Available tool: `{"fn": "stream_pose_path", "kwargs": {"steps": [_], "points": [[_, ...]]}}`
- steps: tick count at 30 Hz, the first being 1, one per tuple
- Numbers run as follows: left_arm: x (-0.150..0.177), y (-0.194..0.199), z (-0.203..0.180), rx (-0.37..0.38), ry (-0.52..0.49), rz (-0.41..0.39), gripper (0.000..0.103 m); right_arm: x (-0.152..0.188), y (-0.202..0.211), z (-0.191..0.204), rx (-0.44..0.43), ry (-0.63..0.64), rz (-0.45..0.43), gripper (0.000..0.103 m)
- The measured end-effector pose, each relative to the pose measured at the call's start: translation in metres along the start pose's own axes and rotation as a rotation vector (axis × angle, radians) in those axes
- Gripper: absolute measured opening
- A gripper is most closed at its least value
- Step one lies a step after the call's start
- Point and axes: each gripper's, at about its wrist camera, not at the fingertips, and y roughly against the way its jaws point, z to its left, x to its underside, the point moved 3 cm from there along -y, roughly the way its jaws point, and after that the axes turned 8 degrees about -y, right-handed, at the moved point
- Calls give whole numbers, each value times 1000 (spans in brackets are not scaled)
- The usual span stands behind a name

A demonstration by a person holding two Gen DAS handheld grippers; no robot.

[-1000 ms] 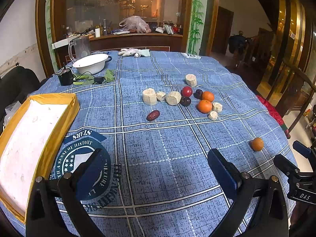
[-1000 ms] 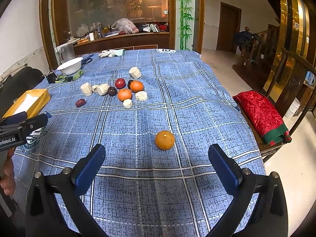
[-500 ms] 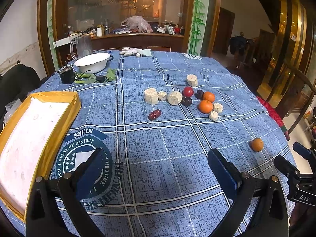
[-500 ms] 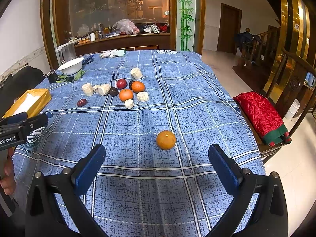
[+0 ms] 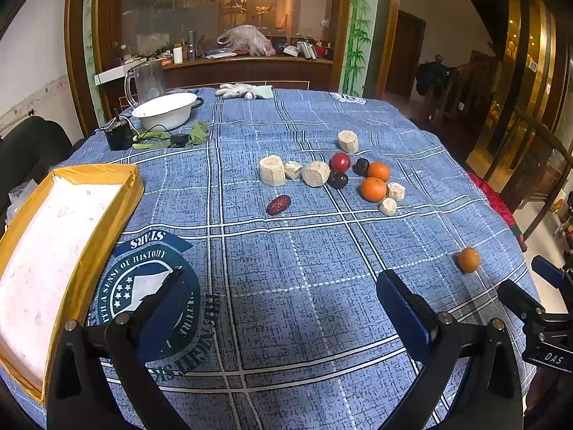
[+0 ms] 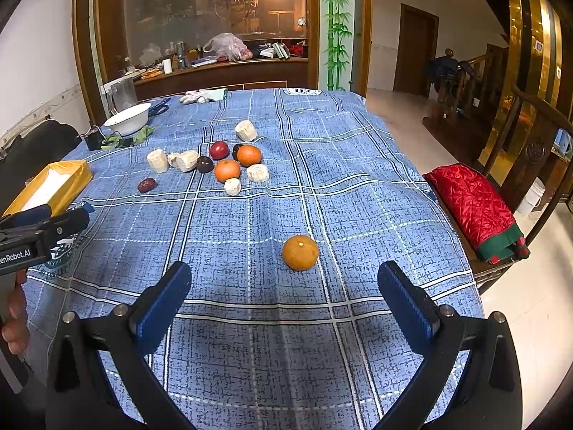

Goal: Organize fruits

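A lone orange (image 6: 300, 252) (image 5: 468, 259) lies on the blue checked tablecloth, just ahead of my open right gripper (image 6: 283, 299), slightly right of its centre. Farther back sits a cluster: two oranges (image 6: 227, 170) (image 5: 373, 189), a red fruit (image 6: 218, 149) (image 5: 340, 161), dark plums (image 5: 338, 179), a red date (image 5: 278, 204) (image 6: 147, 185) and several pale cut chunks (image 5: 272, 175). A yellow tray (image 5: 86, 268) with a white inside lies at the left. My left gripper (image 5: 283, 299) hangs open and empty over the cloth's round emblem.
A white bowl (image 5: 165, 110), green leaves (image 5: 198, 132), a small black box (image 5: 118, 136), a jug (image 5: 147, 80) and white gloves (image 5: 238, 90) sit at the table's far side. A chair with a red cushion (image 6: 474, 208) stands off the right edge.
Both grippers have crept slightly forward and stayed open. No fruit has moved.
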Motion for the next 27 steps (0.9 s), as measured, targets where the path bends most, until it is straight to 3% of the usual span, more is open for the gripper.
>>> {"fn": "stream_pose_path", "kwargs": {"steps": [24, 27], "points": [[4, -16, 15, -17, 18, 32, 102, -2, -33, -9, 15, -11, 58, 103], [4, -24, 18, -18, 22, 47, 102, -7, -50, -13, 17, -24, 91, 95]]}}
